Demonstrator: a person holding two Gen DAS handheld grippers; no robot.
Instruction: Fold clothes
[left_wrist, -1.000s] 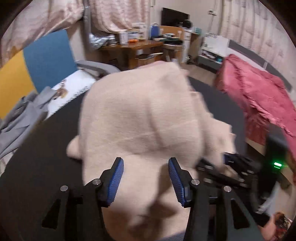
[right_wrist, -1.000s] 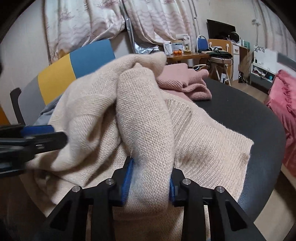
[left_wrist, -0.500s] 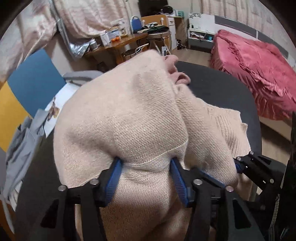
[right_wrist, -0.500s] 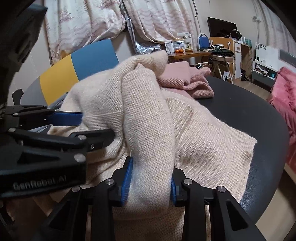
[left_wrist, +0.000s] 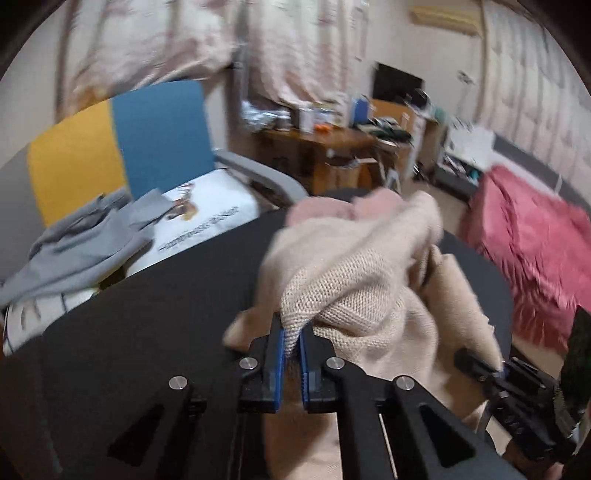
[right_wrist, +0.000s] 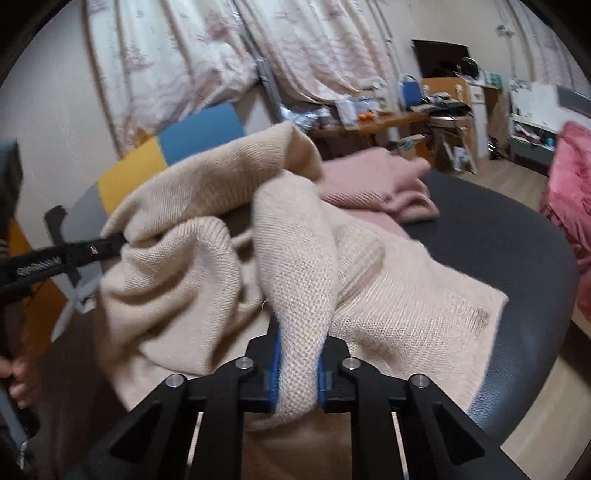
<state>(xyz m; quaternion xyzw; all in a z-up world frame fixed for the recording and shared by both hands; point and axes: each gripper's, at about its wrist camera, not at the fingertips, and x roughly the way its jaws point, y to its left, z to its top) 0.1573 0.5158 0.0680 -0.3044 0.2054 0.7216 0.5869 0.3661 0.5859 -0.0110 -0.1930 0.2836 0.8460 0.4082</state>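
Left gripper (left_wrist: 291, 338) pinched tight — right gripper (right_wrist: 297, 345) closing, both gripping cloth.

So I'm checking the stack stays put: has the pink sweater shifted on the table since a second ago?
No. In the right wrist view the pink sweater lies in the same spot on the black table, behind the beige sweater.

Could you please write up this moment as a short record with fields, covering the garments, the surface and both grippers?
garment in work: beige knit sweater, bunched, partly lifted off the black round table
other garment on table: pink knit, folded, behind the sweater
left gripper: shut on a fold of the sweater
right gripper: closing; a thick roll of sweater between its fingers, pads pressing on it
beside the table: grey cloth on a printed white cushion
background: red blanket, wooden desk
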